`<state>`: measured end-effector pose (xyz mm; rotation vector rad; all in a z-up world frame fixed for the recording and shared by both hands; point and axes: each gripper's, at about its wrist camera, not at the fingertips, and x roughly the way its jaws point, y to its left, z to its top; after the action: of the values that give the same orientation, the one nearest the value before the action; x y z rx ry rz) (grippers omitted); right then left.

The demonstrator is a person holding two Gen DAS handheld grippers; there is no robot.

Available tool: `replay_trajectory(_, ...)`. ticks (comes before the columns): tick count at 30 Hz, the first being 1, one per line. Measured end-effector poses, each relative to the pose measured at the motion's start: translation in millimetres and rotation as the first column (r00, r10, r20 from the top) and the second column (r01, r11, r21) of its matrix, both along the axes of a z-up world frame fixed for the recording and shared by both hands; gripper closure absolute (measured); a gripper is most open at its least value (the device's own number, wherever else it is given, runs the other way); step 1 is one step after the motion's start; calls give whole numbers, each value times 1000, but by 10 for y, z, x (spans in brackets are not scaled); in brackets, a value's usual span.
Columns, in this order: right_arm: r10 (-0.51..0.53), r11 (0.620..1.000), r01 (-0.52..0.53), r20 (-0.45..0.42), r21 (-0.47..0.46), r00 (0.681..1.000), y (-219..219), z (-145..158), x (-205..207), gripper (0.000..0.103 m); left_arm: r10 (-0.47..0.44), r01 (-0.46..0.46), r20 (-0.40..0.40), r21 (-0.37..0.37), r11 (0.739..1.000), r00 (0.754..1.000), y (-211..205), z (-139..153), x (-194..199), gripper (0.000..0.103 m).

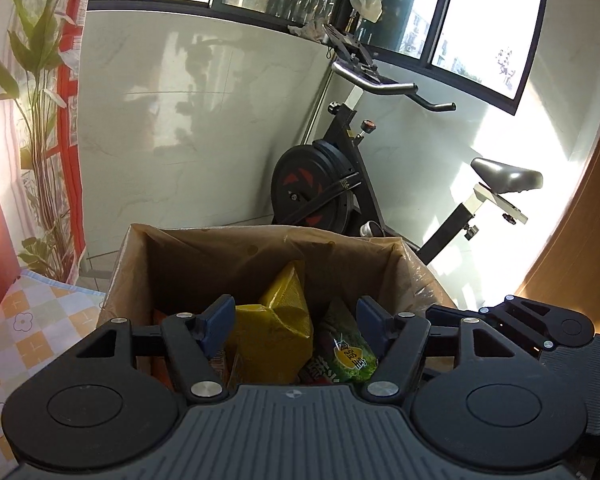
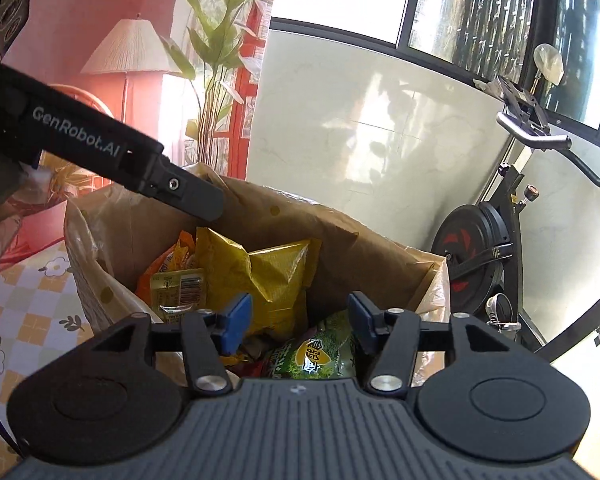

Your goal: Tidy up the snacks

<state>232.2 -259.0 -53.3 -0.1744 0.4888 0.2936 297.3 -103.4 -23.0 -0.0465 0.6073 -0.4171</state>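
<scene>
- My left tool (image 1: 296,322) and right tool (image 2: 298,318) both stand apart, holding nothing, over the paper bag (image 2: 268,216).
- The yellow packet (image 2: 272,276) sits at twelve o'clock, the green packet (image 2: 316,354) at six.
- I'd back out slowly, pads clear of the rim.

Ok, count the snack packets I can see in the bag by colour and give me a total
Inside the brown bag, as far as the right wrist view shows:
Yellow: 1, the big yellow packet
Green: 1, the green packet
Orange: 1, the orange packet
Pale yellow-green with barcode: 1, the barcode packet
Total: 4 visible; more may lie hidden underneath.
</scene>
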Motion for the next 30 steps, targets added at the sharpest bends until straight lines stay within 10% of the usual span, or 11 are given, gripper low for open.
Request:
replay_trajectory(4,-43,997,42,22,63,999,-57,210,-199,15,11,-15,75,64,998,997,69,199,-230,31)
replay_trajectory(30,-325,924,278,155,263,933,-96,1121,-1535,9,248,-254,246,-7,967,937,635,1008,-1442,14)
